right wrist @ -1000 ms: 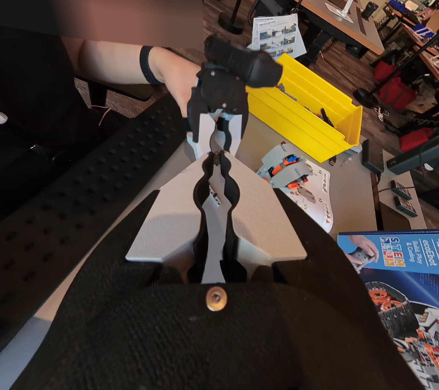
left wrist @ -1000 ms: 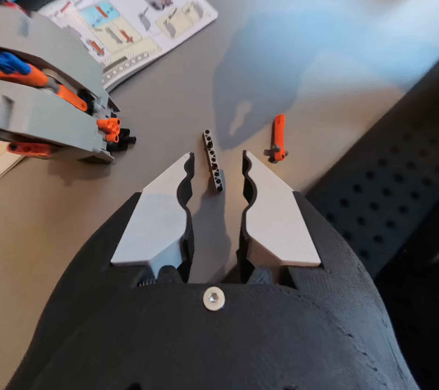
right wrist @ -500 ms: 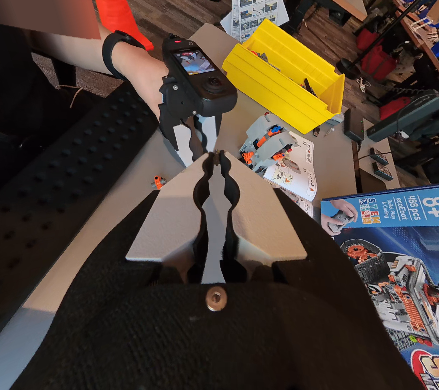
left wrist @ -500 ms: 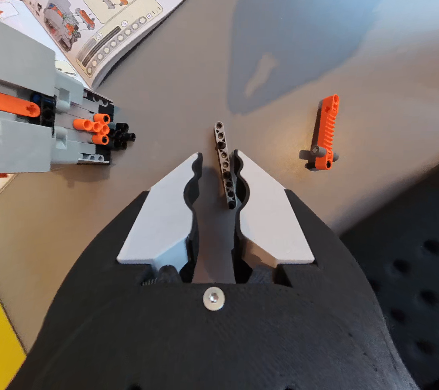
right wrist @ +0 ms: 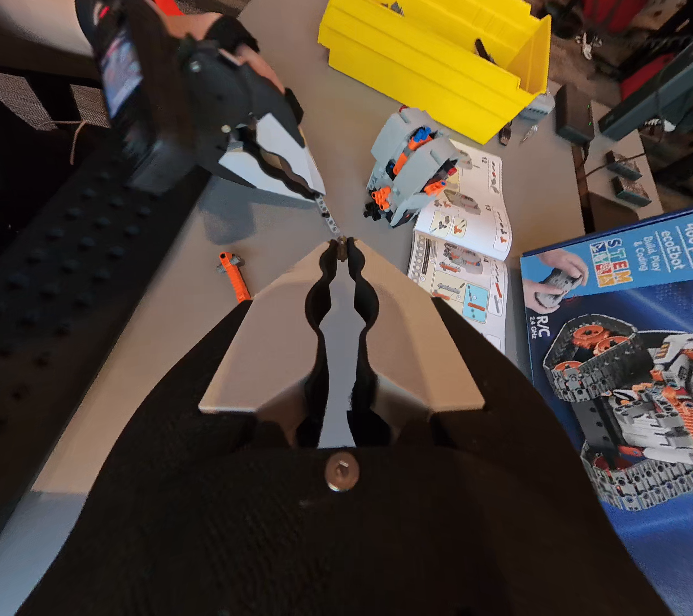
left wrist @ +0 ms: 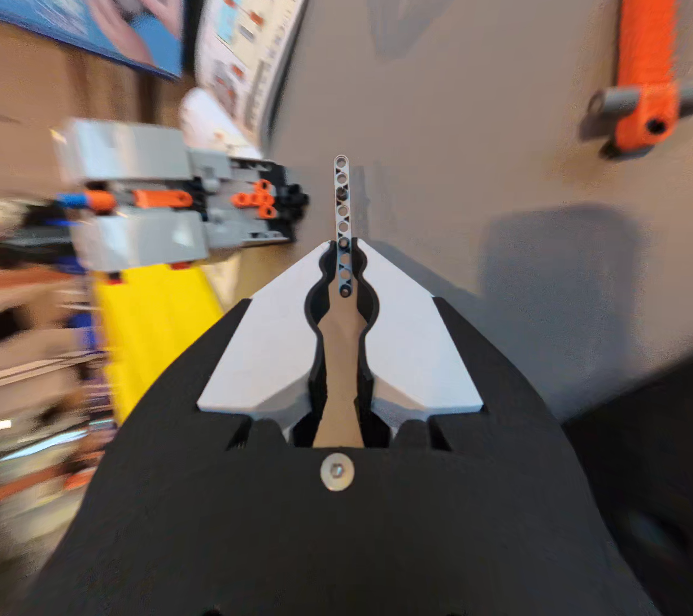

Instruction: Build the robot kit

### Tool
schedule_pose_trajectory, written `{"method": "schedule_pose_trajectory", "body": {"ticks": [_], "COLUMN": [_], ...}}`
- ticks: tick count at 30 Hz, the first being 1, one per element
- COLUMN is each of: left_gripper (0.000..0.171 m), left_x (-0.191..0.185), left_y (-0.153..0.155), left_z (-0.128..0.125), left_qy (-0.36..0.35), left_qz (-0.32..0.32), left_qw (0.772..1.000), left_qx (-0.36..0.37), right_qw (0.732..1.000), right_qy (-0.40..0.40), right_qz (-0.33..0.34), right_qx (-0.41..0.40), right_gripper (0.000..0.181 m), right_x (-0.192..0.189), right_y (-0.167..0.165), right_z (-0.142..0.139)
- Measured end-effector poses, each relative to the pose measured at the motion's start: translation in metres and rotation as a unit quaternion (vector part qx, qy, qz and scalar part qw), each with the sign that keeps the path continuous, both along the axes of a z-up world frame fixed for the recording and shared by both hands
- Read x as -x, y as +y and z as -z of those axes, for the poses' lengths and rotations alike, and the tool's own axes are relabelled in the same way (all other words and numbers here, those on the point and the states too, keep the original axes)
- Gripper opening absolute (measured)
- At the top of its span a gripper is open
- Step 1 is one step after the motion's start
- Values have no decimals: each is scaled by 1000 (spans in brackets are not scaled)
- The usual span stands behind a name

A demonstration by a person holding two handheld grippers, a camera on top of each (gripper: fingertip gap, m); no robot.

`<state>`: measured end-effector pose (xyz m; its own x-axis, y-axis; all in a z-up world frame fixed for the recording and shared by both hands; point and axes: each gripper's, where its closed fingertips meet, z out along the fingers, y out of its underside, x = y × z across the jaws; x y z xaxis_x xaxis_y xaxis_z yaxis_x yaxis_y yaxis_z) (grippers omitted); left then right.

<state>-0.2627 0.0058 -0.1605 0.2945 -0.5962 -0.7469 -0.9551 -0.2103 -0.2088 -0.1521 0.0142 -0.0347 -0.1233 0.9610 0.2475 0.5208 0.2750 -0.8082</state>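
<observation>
My left gripper [left wrist: 343, 243] is shut on a thin grey beam with holes [left wrist: 342, 200] and holds it above the table, most of the beam sticking out past the fingertips. In the right wrist view the left gripper [right wrist: 317, 191] and its beam [right wrist: 325, 215] hang just beyond my right gripper [right wrist: 342, 241]. The right gripper is shut on a small dark pin [right wrist: 342, 250] at its tips, close to the beam's free end. An orange toothed piece with a grey pin [left wrist: 647, 46] lies on the table [left wrist: 468, 110]; it also shows in the right wrist view [right wrist: 234, 273].
A grey and orange brick model [right wrist: 408, 166] stands on an open instruction booklet [right wrist: 468, 253]. A yellow bin [right wrist: 431, 35] sits behind it. A blue toy box [right wrist: 618, 335] lies at the right. A black perforated mat [right wrist: 75, 260] borders the table's left edge. The tips of one gripper are about 15 cm away from the tips of the other.
My left gripper closed on the grey beam and lifted it off the table, turning toward the model. My right gripper, still holding the pin, came closer to the beam's end.
</observation>
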Motion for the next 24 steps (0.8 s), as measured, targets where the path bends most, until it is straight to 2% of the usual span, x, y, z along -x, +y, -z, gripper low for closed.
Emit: {"method": "schedule_pose_trajectory", "body": {"ticks": [2,5,12,16,18,22,24], "left_gripper": [6,6,16,19,21,30,30], "left_x": [-1,1,-3,-9,-7,-5,1], "left_y": [0,1,-5,-17,-13,-2,2], "left_z": [6,14,11,7,-1,-11,-7], "left_qy": [64,92,44,-40,-87,-204,-229], "left_qz": [27,23,22,18,7,2,3], "left_qw": [997,995,998,994,990,968,959], "left_qx": [-21,-15,37,104,115,150,166], "right_qw": [1000,1000,1000,1000,1000,1000,1000], "right_qy": [-2,0,11,10,13,14,15], "right_qz": [1,1,3,7,7,9,9], "right_qx": [3,1,0,-3,-3,-3,-3], "right_gripper": [4,4,4,4,4,4,4], "right_x": [1,0,-2,-4,-6,-8,-8], "right_y": [1,1,2,3,4,4,4], "right_z": [3,1,-3,-4,-5,-6,-7]}}
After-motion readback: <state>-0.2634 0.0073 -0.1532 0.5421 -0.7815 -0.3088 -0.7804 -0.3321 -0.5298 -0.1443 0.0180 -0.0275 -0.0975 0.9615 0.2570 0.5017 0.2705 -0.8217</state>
